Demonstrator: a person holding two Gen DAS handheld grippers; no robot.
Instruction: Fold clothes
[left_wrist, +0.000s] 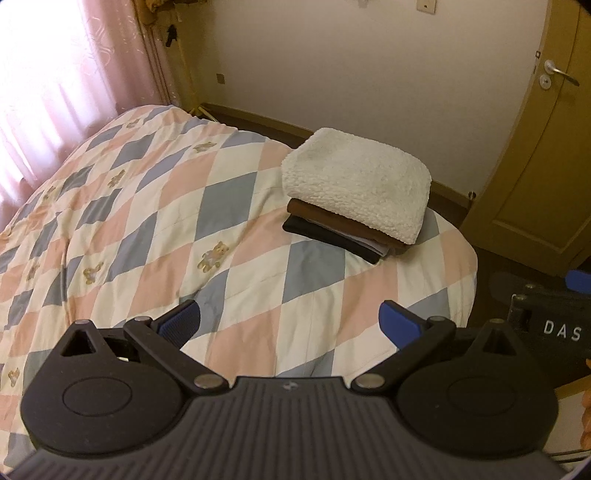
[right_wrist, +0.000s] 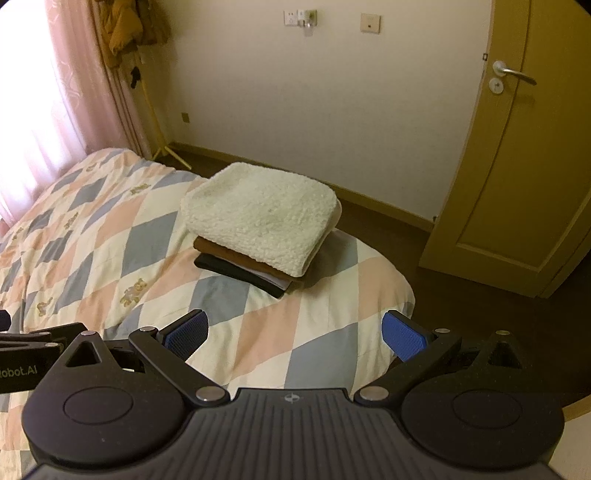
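Observation:
A stack of folded clothes rests near the far right corner of the bed: a fluffy white fleece (left_wrist: 356, 182) (right_wrist: 260, 216) on top, a brown garment (left_wrist: 332, 221) (right_wrist: 229, 254) under it, then a pale layer and a black garment (left_wrist: 321, 236) (right_wrist: 236, 275) at the bottom. My left gripper (left_wrist: 290, 323) hangs open above the quilt, well short of the stack, nothing between its blue pads. My right gripper (right_wrist: 295, 334) is likewise open and empty, closer to the bed's right edge. Part of the right gripper (left_wrist: 546, 317) shows at the right edge of the left wrist view.
The bed carries a diamond-patterned quilt (left_wrist: 155, 221) (right_wrist: 92, 236) with teddy bears. Pink curtains (left_wrist: 55, 74) hang at the left. A pale wall and a wooden door (right_wrist: 517, 166) stand beyond the bed; dark floor (right_wrist: 461, 314) lies to the right.

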